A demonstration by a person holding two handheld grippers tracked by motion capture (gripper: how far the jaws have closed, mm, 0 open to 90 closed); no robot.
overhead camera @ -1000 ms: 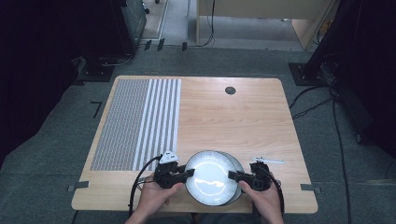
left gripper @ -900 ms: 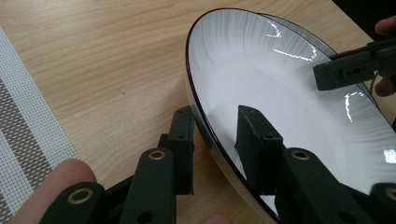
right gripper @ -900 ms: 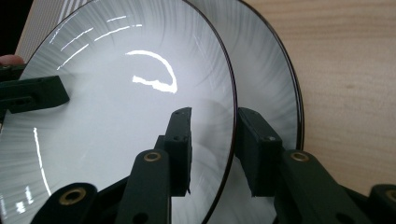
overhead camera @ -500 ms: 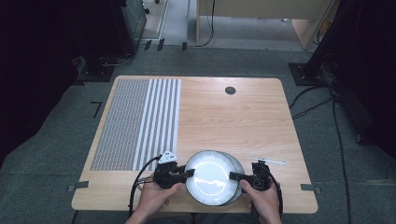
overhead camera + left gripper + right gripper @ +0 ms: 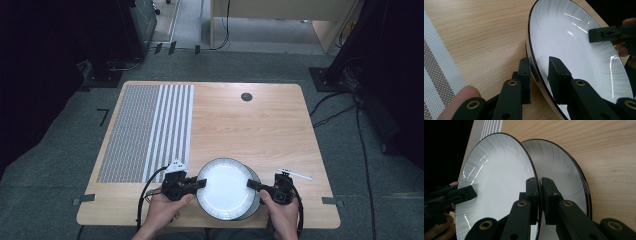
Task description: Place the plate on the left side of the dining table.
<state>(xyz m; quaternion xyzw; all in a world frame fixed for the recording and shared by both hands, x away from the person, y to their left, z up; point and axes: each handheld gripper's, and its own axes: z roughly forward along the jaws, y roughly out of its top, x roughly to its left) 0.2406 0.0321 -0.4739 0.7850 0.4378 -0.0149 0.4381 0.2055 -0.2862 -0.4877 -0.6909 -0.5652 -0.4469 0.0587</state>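
Observation:
Two white plates with dark rims lie stacked near the table's front edge, the upper plate (image 5: 225, 187) over the lower plate (image 5: 256, 201). My left gripper (image 5: 201, 183) straddles the upper plate's left rim (image 5: 534, 71). Its jaws have just been closing, and a slit of white still shows at the upper pad. My right gripper (image 5: 540, 192) has just closed and pinches the upper plate's (image 5: 499, 182) right rim. The lower plate (image 5: 564, 177) sits apart behind it there. A hand holds each gripper.
A grey and white striped placemat (image 5: 145, 130) covers the table's left part. A thin white stick (image 5: 295, 174) lies just right of the right gripper (image 5: 251, 184). A round black grommet (image 5: 246, 96) sits at the back. The wooden table (image 5: 260, 130) ends just behind the hands.
Both hands and the plates stand where they did. The right gripper's jaws look drawn in tighter at the plate's rim.

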